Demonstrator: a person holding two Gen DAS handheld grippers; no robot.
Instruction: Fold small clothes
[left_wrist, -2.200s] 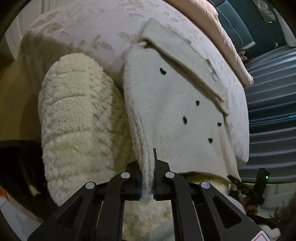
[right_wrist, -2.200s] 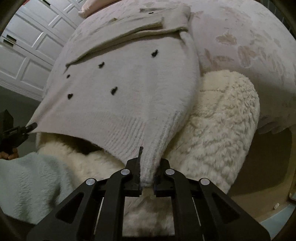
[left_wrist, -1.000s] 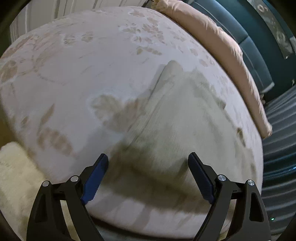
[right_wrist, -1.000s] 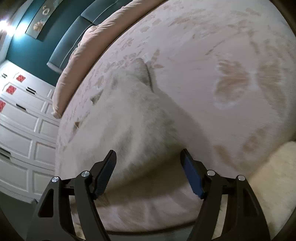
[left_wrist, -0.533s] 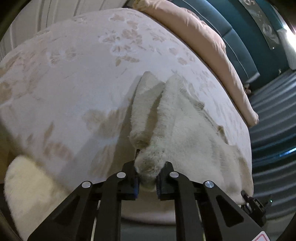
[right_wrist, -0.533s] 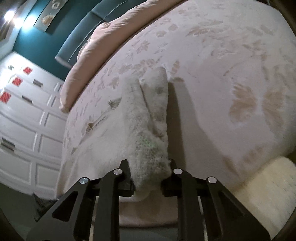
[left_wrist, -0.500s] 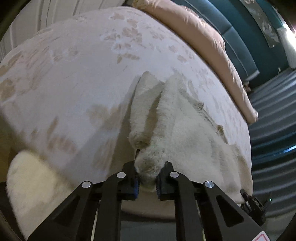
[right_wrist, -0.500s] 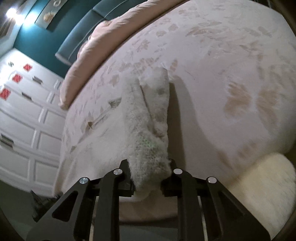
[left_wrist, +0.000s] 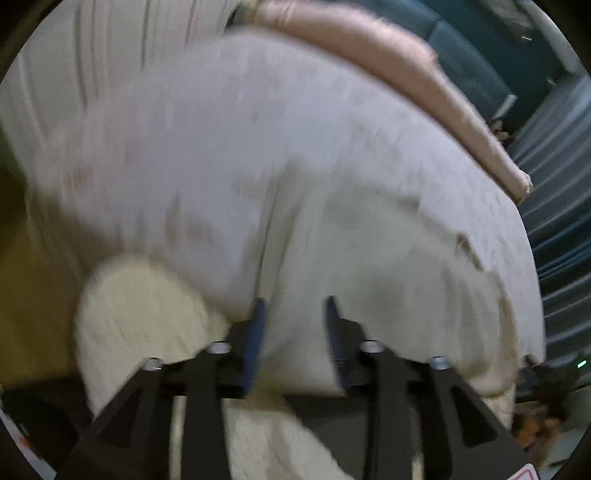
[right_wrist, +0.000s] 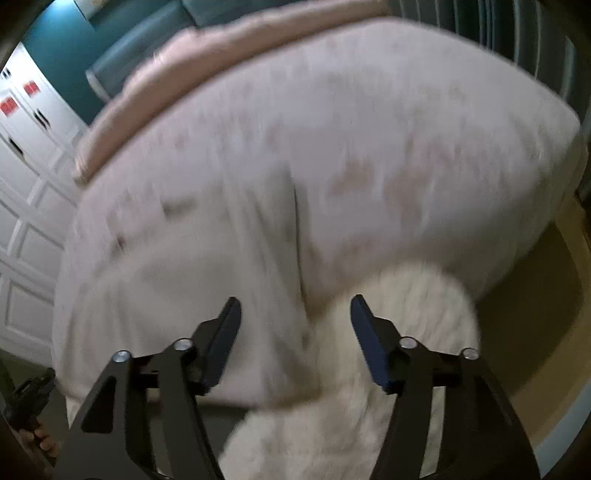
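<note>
Pale, faintly patterned bedspread (left_wrist: 207, 155) fills most of both my wrist views, though everything is smeared by motion blur. It covers one bed, and I see a long pinkish bolster or rolled duvet (left_wrist: 399, 70) lying along the bed's far edge. Beyond that is a teal padded headboard (right_wrist: 147, 40) against a teal wall. In the right wrist view white panelled cupboard doors (right_wrist: 26, 192) stand past the bed's left side; in the left wrist view grey pleated curtains (left_wrist: 557, 206) hang past its right side.

One cream sweater (left_wrist: 388, 266) lies folded on the bedspread at the near edge of the bed, its left fold line running up from my left claw. I count one fluffy cream rug or throw (left_wrist: 147, 314) hanging below the bed's near edge, just beside the sweater.

My left claw (left_wrist: 293, 321) has its jaws opening, blue pads apart, with the sweater's near edge showing behind the gap and nothing pinched. My right claw (right_wrist: 295, 332) is also opening, wider, with the sweater's right edge (right_wrist: 207, 280) and the fluffy throw (right_wrist: 399, 306) seen behind the gap; its pads touch neither. Each view catches the other claw dimly at its bottom corner, too dark to read.
</note>
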